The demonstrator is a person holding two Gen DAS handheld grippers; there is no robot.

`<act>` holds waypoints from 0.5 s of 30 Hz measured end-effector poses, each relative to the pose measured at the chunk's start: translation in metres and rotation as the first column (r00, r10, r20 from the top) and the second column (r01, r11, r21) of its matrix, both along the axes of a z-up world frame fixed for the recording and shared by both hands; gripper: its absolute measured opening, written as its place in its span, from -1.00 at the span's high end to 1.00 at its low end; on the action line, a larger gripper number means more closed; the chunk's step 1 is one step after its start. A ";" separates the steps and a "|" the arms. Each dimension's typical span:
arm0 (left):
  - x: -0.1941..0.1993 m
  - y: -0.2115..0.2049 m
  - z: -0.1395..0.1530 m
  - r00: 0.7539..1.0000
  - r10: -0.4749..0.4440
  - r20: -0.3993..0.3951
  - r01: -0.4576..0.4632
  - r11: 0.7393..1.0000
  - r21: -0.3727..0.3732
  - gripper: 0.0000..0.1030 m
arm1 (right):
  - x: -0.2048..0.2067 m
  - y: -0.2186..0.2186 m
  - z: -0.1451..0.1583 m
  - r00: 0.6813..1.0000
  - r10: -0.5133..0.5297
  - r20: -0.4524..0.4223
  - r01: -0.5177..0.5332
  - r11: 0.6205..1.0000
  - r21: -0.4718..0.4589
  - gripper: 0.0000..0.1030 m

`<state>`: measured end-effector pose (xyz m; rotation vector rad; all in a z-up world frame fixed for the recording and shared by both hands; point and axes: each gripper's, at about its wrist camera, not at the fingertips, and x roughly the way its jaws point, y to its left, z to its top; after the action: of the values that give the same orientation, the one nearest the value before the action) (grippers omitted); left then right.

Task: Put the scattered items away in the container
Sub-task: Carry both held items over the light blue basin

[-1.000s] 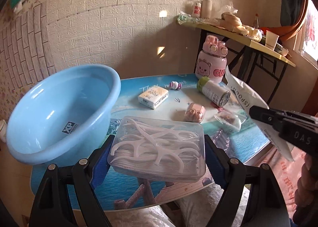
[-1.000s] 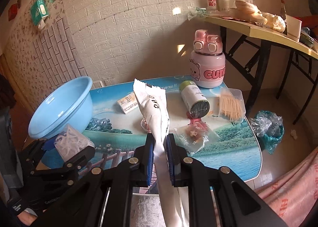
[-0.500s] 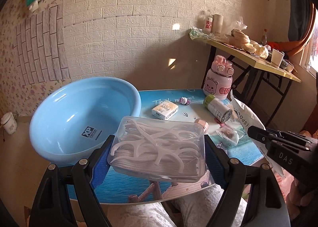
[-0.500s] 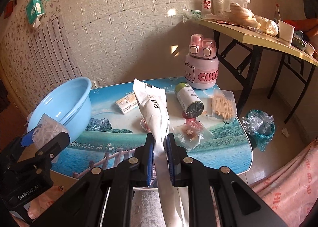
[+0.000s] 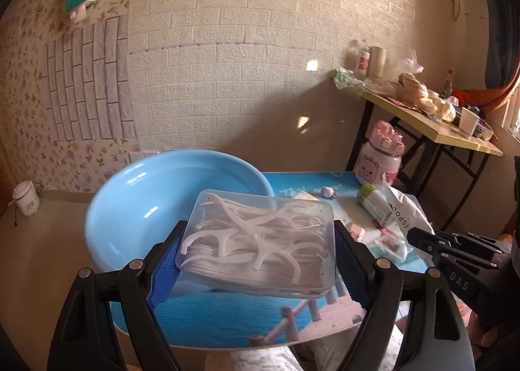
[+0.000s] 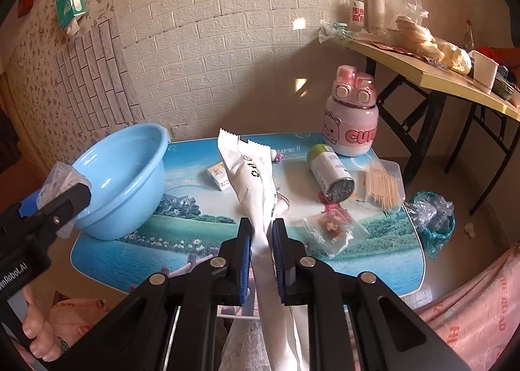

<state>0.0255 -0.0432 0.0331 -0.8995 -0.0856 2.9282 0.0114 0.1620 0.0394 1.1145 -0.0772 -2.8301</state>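
Observation:
My left gripper (image 5: 258, 236) is shut on a clear plastic box of white floss picks (image 5: 260, 276), its blue pads pressing the box's two short sides. The box hangs in the air just in front of the near rim of the light blue basin (image 5: 130, 208), which stands at the table's left end with nothing visible inside. My right gripper (image 6: 261, 228) is shut on a long white sachet (image 6: 250, 176) that sticks up past the fingertips over the table's front edge. In the right wrist view the left gripper (image 6: 61, 189) sits beside the basin (image 6: 130, 176).
On the printed table (image 6: 373, 257) lie a small white carton (image 6: 219, 176), a tiny candy (image 6: 278, 156), a green-capped canister (image 6: 330, 172) on its side, a toothpick box (image 6: 383, 185) and a clear snack sachet (image 6: 331, 228). A pink bottle (image 6: 351, 124) stands at the back right. A cluttered side table (image 6: 438, 78) stands beyond.
My left gripper has risen with the floss box and swung left toward the basin, which now sits lower and smaller behind the box. The right gripper shifted a little, still clamping the sachet.

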 end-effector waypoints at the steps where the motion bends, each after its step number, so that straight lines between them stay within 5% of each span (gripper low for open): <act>1: -0.002 -0.004 0.002 1.000 0.009 0.000 -0.009 1.000 -0.002 -0.61 | -0.003 -0.004 0.003 1.000 0.009 -0.007 -0.009 1.000 -0.001 0.74; 15: -0.023 -0.066 0.017 0.993 0.114 0.002 -0.114 0.992 -0.046 -0.61 | -0.050 -0.096 0.026 0.981 0.191 -0.033 -0.189 0.981 0.053 0.74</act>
<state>0.0024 -0.1093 0.0501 -0.9372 -0.0732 3.0451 -0.0388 0.0655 0.0658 1.0174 0.0976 -2.6945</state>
